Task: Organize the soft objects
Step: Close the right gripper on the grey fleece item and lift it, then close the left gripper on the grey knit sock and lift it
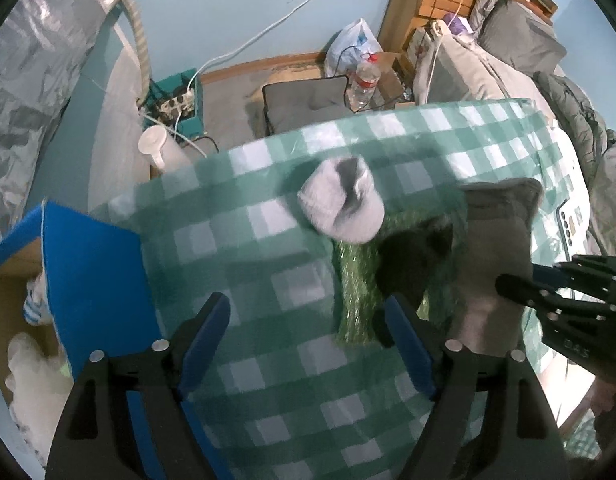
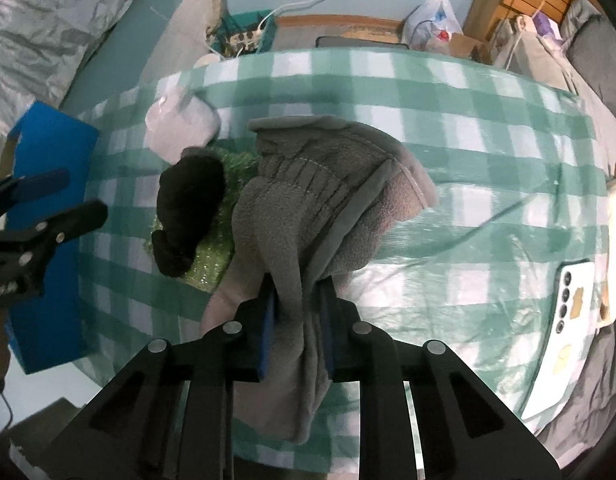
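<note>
step in hand: the grey glove (image 2: 308,216) is grasped by the right hand-held gripper (image 2: 297,320), cuff end pinched between the blue pads, the rest draped on the counter (image 2: 488,184) over its green check cloth. whether it is lifted yet cannot be told.

left hand-held gripper (image 1: 308,332) is held released, jaws wide, nothing between them, low over the cloth and pointed toward the pile.

other soft things remain on the counter: a pale sock (image 1: 342,204) at the far side, a black sock (image 2: 189,212) lying on a green glittery cloth (image 2: 211,256), just beside the glove.

blue box (image 1: 91,272) is seen at the left edge of the counter, flap open, white soft items already inside. it is judged the likely destination.

next move, as judged: the glove is to be raised clear of the black sock and carried left to the box; the dragging fingers could snag the pile.

phone (image 2: 574,300) lies near the right edge, well apart.
</note>
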Demonstrator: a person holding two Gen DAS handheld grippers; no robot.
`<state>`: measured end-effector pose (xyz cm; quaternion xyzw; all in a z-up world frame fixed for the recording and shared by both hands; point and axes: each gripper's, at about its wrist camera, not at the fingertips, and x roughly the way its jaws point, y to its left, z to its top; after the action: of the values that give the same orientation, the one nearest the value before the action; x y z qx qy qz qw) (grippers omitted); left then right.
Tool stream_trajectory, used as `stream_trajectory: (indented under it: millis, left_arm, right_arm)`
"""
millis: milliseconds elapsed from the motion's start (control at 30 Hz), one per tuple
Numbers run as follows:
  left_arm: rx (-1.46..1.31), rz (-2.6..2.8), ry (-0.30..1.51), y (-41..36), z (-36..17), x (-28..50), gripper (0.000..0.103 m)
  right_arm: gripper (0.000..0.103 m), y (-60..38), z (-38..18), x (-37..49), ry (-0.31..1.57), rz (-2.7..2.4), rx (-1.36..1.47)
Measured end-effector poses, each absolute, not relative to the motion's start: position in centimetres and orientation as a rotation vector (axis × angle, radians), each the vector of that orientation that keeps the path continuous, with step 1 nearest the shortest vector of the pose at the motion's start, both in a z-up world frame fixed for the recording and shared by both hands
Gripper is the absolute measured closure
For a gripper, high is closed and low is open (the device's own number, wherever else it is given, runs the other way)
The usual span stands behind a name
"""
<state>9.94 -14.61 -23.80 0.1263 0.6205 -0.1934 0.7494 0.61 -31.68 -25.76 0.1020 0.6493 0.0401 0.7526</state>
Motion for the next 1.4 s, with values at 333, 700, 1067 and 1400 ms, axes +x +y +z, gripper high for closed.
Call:
stream_trajectory:
  millis: [333, 700, 1067, 1400]
  left_arm:
    - [0.220, -0.459, 1.373, -16.6, -24.1, 12.9, 0.016]
    - [0.255, -0.418, 1.403, -19.3, -26.6, 15.0, 0.016]
    - [0.290, -0.341, 1.476, -19.7, -29.7, 15.9, 0.046]
    - [0.224, -0.328, 1.437, -18.4, -27.8, 15.3, 0.062]
  right_arm:
    - [0.086, -33.9, -24.4, 1.2, 1.371, 0.049, 0.214]
    - [0.086, -35.5, -24.5, 2.4, 1.358, 0.053, 0.201]
    - [0.086, -35.9, -24.3, 3.4, 1.348, 0.071, 0.200]
    - [0.086, -35.7, -23.9, 3.2, 1.342, 0.099, 0.185]
